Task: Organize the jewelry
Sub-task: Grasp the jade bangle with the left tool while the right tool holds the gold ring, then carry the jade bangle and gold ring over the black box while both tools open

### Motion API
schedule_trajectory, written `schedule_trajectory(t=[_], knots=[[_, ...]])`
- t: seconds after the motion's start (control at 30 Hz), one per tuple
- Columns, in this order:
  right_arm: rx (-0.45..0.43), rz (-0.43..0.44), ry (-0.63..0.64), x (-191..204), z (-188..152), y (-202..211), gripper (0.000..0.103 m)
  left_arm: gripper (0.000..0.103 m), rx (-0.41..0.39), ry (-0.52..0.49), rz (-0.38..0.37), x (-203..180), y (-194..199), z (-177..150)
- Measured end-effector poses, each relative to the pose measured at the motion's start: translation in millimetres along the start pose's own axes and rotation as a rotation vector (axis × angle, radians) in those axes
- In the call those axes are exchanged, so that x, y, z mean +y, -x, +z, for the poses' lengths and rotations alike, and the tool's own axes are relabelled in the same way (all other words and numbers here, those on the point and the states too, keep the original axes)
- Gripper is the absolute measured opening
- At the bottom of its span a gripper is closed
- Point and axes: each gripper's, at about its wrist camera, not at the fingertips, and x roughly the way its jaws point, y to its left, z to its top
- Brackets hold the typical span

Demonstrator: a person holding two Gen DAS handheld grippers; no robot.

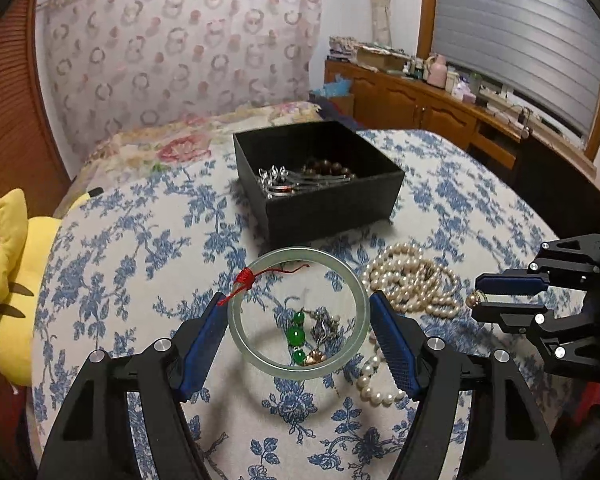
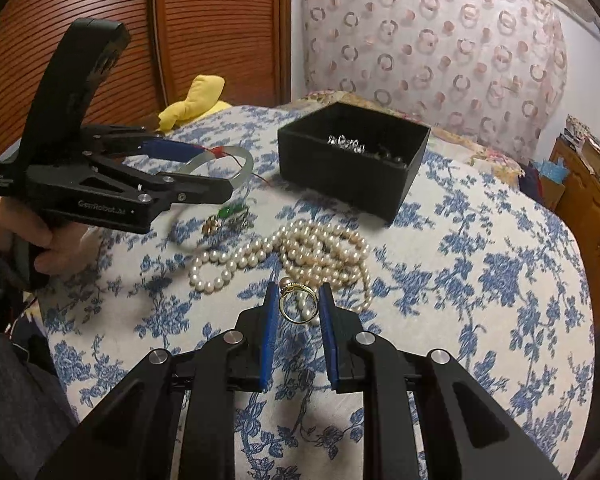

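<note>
My left gripper [image 1: 300, 320] clamps the pale green bangle [image 1: 298, 312] across its width, lifted and tilted over the bedspread [image 1: 140, 240]; my right gripper [image 2: 298, 304], angled downward, pinches a gold ring [image 2: 296, 306] upright above the pearls [image 2: 300, 252].

A bed [image 1: 480, 208] with a blue-flowered white cover fills the room's middle. Behind it hangs a sheer curtain [image 1: 180, 40] patterned with pink rings. A ribbed wooden door [image 2: 204, 28] stands to one side, and a window blind [image 1: 516, 36] sits above a long wooden cabinet [image 1: 404, 100] crowded with bottles and papers.
</note>
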Motion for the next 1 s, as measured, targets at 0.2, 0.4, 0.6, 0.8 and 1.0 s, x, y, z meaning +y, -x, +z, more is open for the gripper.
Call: schedule_trajectory(t=[0.2,0.4,0.6,0.8,1.0], knots=[[-0.022,-0.011,-0.001,-7,12,2,0.022,0.069,-0.036,0.014,-0.001,0,8,8],[-0.06,-0.027,0.0,-24,38,1,0.022,0.069,-0.068,0.024,-0.001,4,9,25],[-0.114,-0.026,-0.024,-47,70,-6,0.022,0.069,-0.085,0.029,0.01,10,3,42],[-0.121,0.003,-0.041,-62,92,-27,0.022,0.069,-0.091,0.036,0.02,18,-6,61],[-0.11,0.028,-0.045,-70,101,-50,0.022,0.069,-0.086,0.045,0.024,23,-16,74]])
